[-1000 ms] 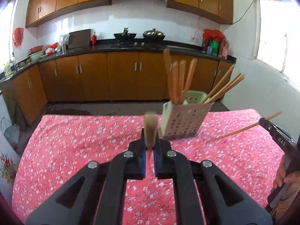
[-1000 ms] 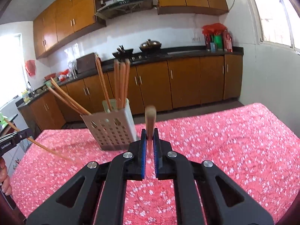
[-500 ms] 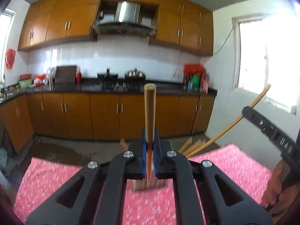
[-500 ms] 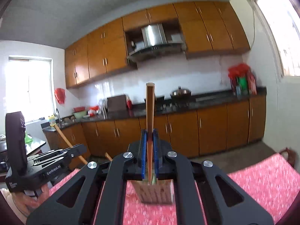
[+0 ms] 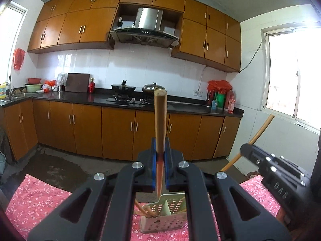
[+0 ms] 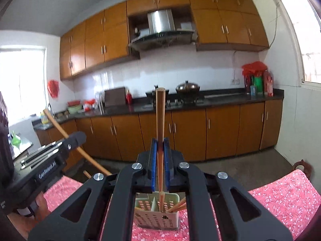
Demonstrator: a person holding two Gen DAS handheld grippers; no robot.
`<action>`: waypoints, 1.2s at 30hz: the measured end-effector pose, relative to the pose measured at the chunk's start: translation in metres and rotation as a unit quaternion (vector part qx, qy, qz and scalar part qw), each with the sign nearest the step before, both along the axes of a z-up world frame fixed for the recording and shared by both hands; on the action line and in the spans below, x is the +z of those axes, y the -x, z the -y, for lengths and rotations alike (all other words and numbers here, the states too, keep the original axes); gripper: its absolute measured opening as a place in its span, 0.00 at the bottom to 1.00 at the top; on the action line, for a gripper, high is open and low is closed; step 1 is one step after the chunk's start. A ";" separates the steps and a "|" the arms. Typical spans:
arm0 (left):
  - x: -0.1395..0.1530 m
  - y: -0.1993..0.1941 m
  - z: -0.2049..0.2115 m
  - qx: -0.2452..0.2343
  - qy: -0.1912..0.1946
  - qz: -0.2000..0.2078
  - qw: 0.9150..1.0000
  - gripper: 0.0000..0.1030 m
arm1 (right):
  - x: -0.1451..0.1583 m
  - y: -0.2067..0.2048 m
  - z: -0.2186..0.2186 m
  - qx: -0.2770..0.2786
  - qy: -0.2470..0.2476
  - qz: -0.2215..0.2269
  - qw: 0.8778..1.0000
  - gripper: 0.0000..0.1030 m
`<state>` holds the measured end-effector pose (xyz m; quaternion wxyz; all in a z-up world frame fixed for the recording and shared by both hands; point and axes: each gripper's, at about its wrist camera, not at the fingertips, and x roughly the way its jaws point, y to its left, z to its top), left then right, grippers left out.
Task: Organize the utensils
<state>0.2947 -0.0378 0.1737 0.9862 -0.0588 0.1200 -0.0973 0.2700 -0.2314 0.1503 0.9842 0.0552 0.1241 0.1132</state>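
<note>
Both grippers carry 1 chopstick each above the divided holder.

The left gripper [image 5: 160,156] and right gripper [image 6: 160,156] have their fingers clamped on the left chopstick [image 5: 160,120] and right chopstick [image 6: 160,118]; holder [image 6: 156,217] stands on the tabletop [image 6: 280,196]. Lower each tip straight into 1 compartment, clear of the divider, then release.

Your left gripper's black frame [image 5: 160,158] hides most of the perforated holder [image 5: 162,219]; only its middle shows. Chopsticks [image 5: 147,212] inside are cut short, their count unclear on the near table.
</note>
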 end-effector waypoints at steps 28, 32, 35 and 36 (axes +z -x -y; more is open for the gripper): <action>-0.013 -0.005 -0.021 0.007 0.009 -0.020 1.000 0.38 | 0.006 0.007 0.006 -0.011 -0.004 -0.016 1.000 0.36; -0.005 0.023 -0.032 0.018 -0.007 -0.006 1.000 0.52 | 0.013 0.039 0.010 -0.017 0.001 0.007 1.000 0.47; -0.003 0.053 -0.041 0.028 -0.020 0.004 0.999 0.66 | 0.014 0.065 0.012 -0.023 0.004 0.020 1.000 0.60; -0.003 0.068 -0.044 0.031 -0.026 0.005 0.999 0.73 | 0.014 0.071 0.012 -0.025 0.004 0.022 0.999 0.63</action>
